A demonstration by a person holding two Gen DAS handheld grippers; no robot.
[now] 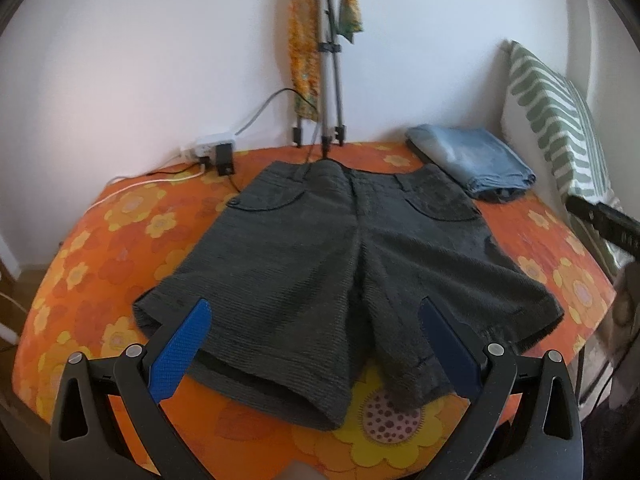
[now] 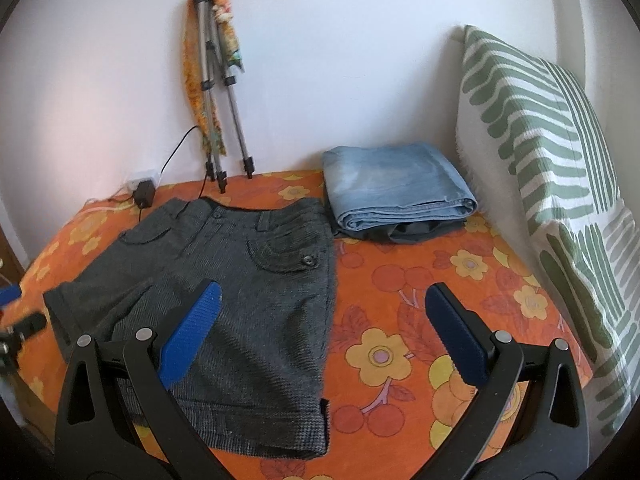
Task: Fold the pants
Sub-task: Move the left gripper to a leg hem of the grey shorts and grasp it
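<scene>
1. Around the dark grey shorts (image 1: 344, 264) lie a few other things: folded blue jeans (image 2: 396, 196) sit near the far right corner of the bed (image 2: 420, 280), just beside the shorts' waistband, on top of another dark folded garment.
2. A green-and-white striped pillow (image 2: 552, 152) leans upright along the bed's right edge.
3. A folded tripod (image 2: 218, 92) with a patterned scarf (image 2: 196, 80) draped on it stands against the white wall (image 2: 360, 40) at the far edge; a white power strip (image 1: 212, 142) with a black adapter (image 1: 224, 158) and cables lies near the far left corner.
4. Nothing lies on the shorts.
5. They are spread flat on the orange flowered bedspread, waistband toward the far edge, legs toward the near edge.
6. The left gripper (image 1: 316, 312) hovers over the leg hems, blue fingers (image 1: 180, 354) spread wide, holding nothing.
7. The right gripper (image 2: 322, 298) hangs over the shorts' right side and the bare bedspread, fingers (image 2: 190, 334) equally wide apart and empty.
</scene>
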